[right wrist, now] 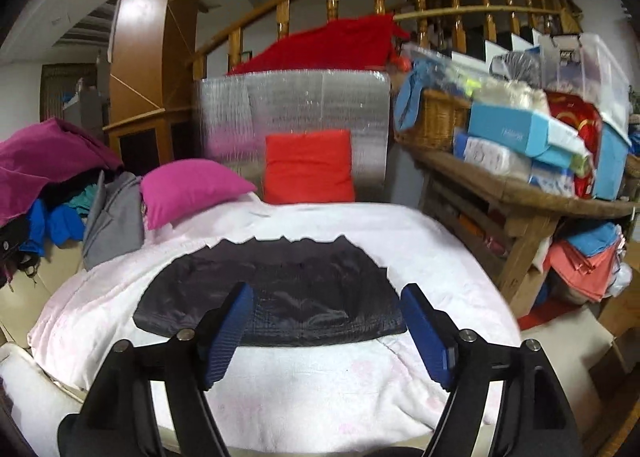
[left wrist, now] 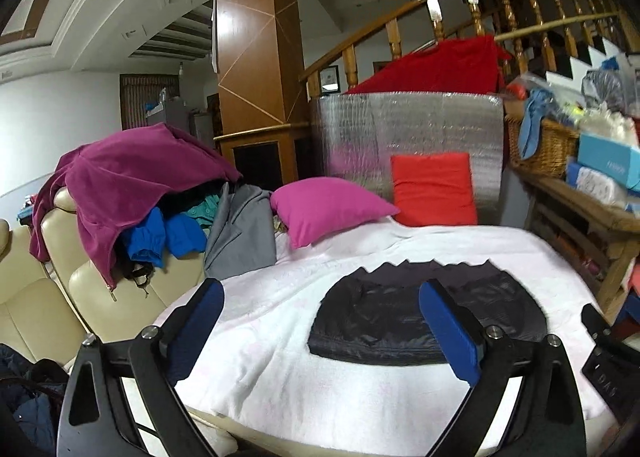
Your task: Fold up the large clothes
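A folded black shiny garment (left wrist: pixel 380 321) lies flat on the white blanket (left wrist: pixel 280 369); it also shows in the right wrist view (right wrist: pixel 280 289). My left gripper (left wrist: pixel 320 301) is open and empty, held above the blanket near the garment's left front edge. My right gripper (right wrist: pixel 326 305) is open and empty, hovering just above the garment's near edge. A pile of unfolded clothes (left wrist: pixel 132 193), magenta, blue and grey, lies on the cream sofa at the left.
A pink cushion (left wrist: pixel 324 209) and a red cushion (left wrist: pixel 434 189) rest at the back against a silver foil panel (left wrist: pixel 408 129). A wooden shelf (right wrist: pixel 520 193) with boxes and a wicker basket (right wrist: pixel 436 121) stands at the right. A wooden staircase railing (left wrist: pixel 440 13) is behind.
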Action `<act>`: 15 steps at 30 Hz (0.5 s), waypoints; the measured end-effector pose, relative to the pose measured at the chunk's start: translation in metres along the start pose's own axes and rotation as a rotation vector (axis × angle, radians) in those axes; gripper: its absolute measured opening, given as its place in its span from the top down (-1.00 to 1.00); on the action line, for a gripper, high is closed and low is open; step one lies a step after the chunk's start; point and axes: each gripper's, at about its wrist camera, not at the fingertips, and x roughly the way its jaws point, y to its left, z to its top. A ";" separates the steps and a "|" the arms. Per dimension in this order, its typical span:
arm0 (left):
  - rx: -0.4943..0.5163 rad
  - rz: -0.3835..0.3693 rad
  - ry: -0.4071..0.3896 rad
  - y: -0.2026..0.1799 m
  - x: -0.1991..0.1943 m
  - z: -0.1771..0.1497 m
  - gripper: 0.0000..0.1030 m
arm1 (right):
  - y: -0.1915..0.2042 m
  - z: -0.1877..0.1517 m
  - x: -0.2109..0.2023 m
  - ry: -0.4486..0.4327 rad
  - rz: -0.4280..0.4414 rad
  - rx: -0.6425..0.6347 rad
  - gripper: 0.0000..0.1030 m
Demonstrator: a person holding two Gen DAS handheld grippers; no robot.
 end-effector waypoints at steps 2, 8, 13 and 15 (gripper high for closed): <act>-0.016 -0.008 -0.010 0.004 -0.010 0.004 -0.94 | -0.001 0.003 -0.019 -0.027 -0.014 -0.019 -0.58; -0.036 -0.003 -0.044 0.010 -0.027 0.010 -0.96 | -0.005 0.010 -0.037 -0.051 -0.008 0.008 -0.59; -0.039 0.000 -0.052 0.011 -0.032 0.010 -0.96 | -0.004 0.011 -0.039 -0.052 -0.010 0.016 -0.59; -0.035 -0.004 -0.047 0.009 -0.032 0.010 -0.96 | -0.005 0.010 -0.037 -0.045 0.000 0.022 -0.59</act>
